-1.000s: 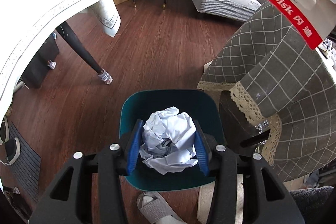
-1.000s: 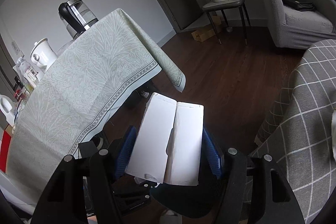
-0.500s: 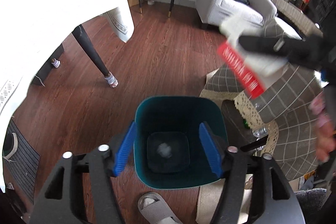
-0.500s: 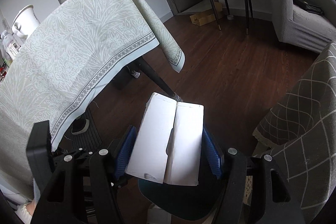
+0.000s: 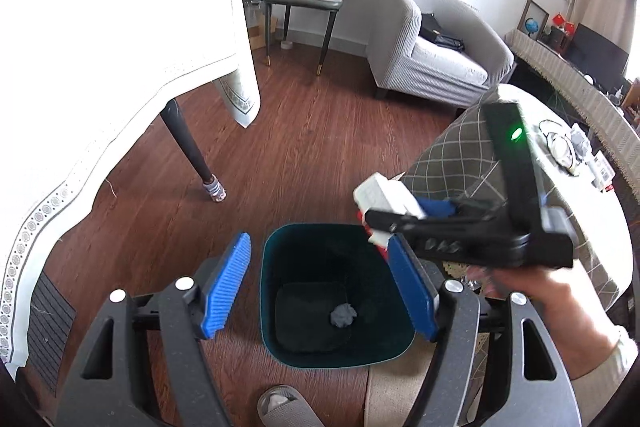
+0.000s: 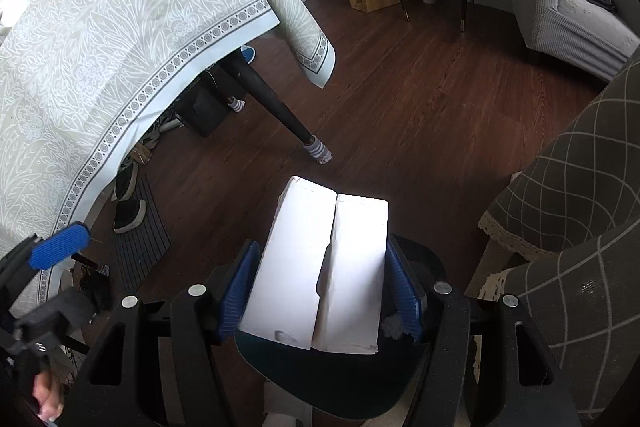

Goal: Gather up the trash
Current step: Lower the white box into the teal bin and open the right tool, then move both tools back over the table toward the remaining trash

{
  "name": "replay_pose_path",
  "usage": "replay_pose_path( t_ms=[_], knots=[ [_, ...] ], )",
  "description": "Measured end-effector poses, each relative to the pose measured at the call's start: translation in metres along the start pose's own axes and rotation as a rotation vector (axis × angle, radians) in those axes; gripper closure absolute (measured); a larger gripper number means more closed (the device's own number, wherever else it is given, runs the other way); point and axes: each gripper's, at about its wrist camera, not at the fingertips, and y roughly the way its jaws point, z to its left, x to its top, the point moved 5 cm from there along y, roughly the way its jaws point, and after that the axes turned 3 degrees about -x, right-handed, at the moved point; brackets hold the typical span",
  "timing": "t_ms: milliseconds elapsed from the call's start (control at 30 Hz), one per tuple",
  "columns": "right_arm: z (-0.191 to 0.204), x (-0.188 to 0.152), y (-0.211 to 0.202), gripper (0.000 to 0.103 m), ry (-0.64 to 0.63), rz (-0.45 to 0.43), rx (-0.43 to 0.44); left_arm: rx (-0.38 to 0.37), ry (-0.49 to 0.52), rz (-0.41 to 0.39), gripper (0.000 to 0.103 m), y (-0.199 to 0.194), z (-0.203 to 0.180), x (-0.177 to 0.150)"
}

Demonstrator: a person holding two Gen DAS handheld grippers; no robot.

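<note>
Teal bin sits on the wood floor directly below the left gripper, whose 2 blue pads spread wide with nothing between them; a crumpled paper ball lies at its bottom. Right gripper clamps a white box above the bin's rim.

A teal, round-cornered trash bin stands upright and open on the wooden floor, its inside dark. A small grey-white crumpled paper ball lies on the bin's bottom, toward the right side. A flat white cardboard box with a lengthwise crease down its middle and a red strip on its underside is held level above the bin's near rim, its long sides pinched between blue pads.
</note>
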Motion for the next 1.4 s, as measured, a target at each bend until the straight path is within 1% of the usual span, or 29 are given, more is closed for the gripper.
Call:
replay_pose_path(
  t_ms=[67,133,200,267,333,433,467,500,533,600,667,700,967,1100,1200,1333,1400],
  knots=[
    [0.0,-0.005,0.007,0.039,0.001,0.012,-0.007,-0.006,-0.008,-0.023,0.033,-0.007,0.0,0.004],
    [0.001,-0.01,0.015,0.039,-0.006,0.028,-0.015,-0.011,-0.015,-0.036,0.039,-0.012,0.0,0.008],
    [0.002,-0.016,0.023,0.039,-0.017,0.05,-0.027,-0.017,-0.022,-0.048,0.042,-0.017,0.0,0.011],
    [0.003,-0.024,0.031,0.039,-0.027,0.072,-0.039,-0.02,-0.034,-0.058,0.042,-0.02,0.001,0.014],
    [0.004,-0.031,0.038,0.039,-0.042,0.094,-0.054,-0.014,-0.047,-0.06,0.049,-0.022,0.001,0.018],
    [0.004,-0.043,0.046,0.039,-0.07,0.121,-0.081,-0.015,-0.057,-0.059,0.056,-0.026,-0.003,0.023],
    [0.004,-0.048,0.047,0.039,-0.078,0.131,-0.089,-0.015,-0.054,-0.062,0.057,-0.027,-0.005,0.026],
    [0.004,-0.051,0.048,0.036,-0.083,0.137,-0.094,-0.013,-0.05,-0.069,0.057,-0.029,-0.006,0.028],
    [0.003,-0.054,0.049,0.032,-0.089,0.139,-0.094,-0.015,-0.047,-0.076,0.057,-0.032,-0.008,0.03],
    [0.002,-0.059,0.048,0.031,-0.101,0.14,-0.098,-0.023,-0.047,-0.092,0.057,-0.037,-0.013,0.035],
    [0.001,-0.061,0.045,0.025,-0.103,0.133,-0.105,-0.035,-0.048,-0.105,0.057,-0.04,-0.018,0.039],
    [0.0,-0.062,0.042,0.024,-0.104,0.129,-0.104,-0.036,-0.045,-0.11,0.057,-0.041,-0.02,0.041],
    [0.004,-0.058,0.003,0.024,-0.15,0.067,-0.079,-0.031,-0.018,-0.137,0.057,-0.041,-0.041,0.05],
    [0.009,-0.051,-0.031,0.024,-0.187,-0.001,-0.067,-0.033,-0.009,-0.176,0.057,-0.043,-0.053,0.056],
    [0.009,-0.046,-0.059,0.024,-0.211,-0.053,-0.061,-0.042,-0.008,-0.207,0.054,-0.046,-0.064,0.062],
    [0.001,-0.039,-0.094,0.024,-0.22,-0.112,-0.056,-0.073,-0.006,-0.217,0.051,-0.044,-0.082,0.068],
    [-0.003,-0.036,-0.111,0.024,-0.222,-0.139,-0.06,-0.077,-0.004,-0.22,0.05,-0.041,-0.091,0.07]
  ],
)
